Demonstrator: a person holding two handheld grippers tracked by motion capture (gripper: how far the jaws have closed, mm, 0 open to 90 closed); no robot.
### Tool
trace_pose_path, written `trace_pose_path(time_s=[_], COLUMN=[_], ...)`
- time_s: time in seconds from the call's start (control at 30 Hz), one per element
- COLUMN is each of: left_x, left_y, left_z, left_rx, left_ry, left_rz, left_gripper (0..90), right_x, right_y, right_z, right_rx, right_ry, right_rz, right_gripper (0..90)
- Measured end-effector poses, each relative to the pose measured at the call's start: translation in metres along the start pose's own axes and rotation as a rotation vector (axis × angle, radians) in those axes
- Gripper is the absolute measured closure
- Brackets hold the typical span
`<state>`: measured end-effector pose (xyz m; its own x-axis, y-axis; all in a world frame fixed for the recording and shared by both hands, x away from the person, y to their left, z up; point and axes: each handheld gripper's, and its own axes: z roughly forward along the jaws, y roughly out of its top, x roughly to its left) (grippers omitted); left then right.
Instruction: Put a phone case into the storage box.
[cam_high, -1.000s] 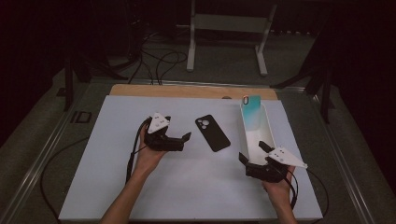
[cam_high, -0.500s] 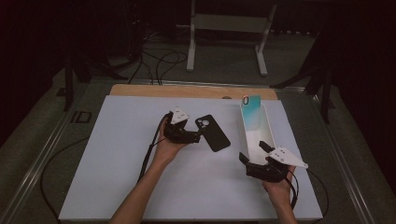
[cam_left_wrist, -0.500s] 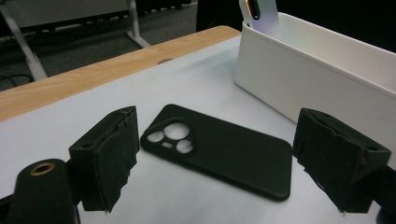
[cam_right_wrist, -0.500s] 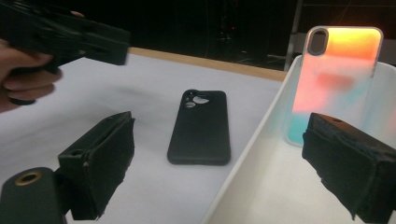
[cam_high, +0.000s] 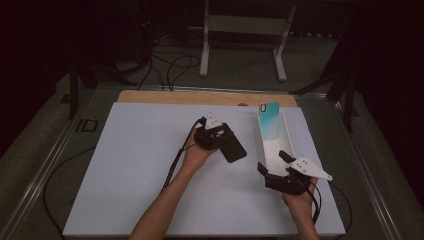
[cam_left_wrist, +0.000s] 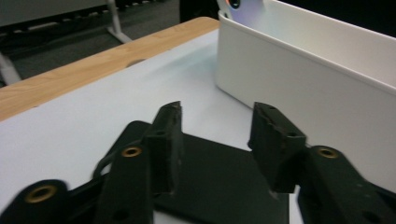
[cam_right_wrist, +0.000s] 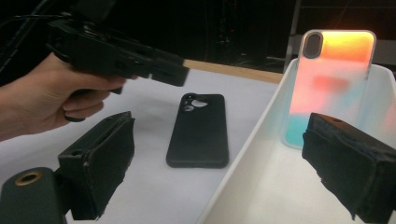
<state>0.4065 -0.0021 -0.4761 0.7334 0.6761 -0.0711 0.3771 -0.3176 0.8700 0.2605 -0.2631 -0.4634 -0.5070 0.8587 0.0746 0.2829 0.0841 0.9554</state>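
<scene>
Since a second ago our left gripper (cam_high: 220, 134) has slid right over the black phone case (cam_high: 233, 149) on the worktop (cam_high: 135, 165), jaws closing, half shut, straddling it ungripped. Right gripper (cam_high: 276, 167) sits wide open at the white bin (cam_high: 287, 137), so we're likely about to grab.

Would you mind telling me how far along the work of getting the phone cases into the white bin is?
Done: one colourful case stands leaning in the white bin. In hand: the left tongs hover over the black case, which lies flat on the table; their jaws have just been closing, not yet gripping. The right tongs wait open at the bin's near end. Left: grasping, lifting and binning the black case.
</scene>
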Motion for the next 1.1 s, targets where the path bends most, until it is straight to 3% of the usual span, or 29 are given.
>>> trace_pose_path(time_s=[0.5, 0.6, 1.1], left_x=[-0.01, -0.014, -0.027], left_y=[-0.004, -0.005, -0.015], left_z=[0.038, 0.044, 0.065], left_rx=[0.063, 0.074, 0.099], left_ry=[-0.036, -0.041, -0.059], left_rz=[-0.015, -0.005, -0.053], left_gripper=[89.5, 90.0, 90.0], right_x=[0.001, 0.001, 0.0], right_y=[-0.001, -0.001, -0.001], right_z=[0.001, 0.001, 0.001], right_rx=[0.005, 0.004, 0.004], right_ry=[0.0, 0.001, -0.004], right_rz=[-0.005, -0.003, -0.005], right_gripper=[9.3, 9.2, 9.3])
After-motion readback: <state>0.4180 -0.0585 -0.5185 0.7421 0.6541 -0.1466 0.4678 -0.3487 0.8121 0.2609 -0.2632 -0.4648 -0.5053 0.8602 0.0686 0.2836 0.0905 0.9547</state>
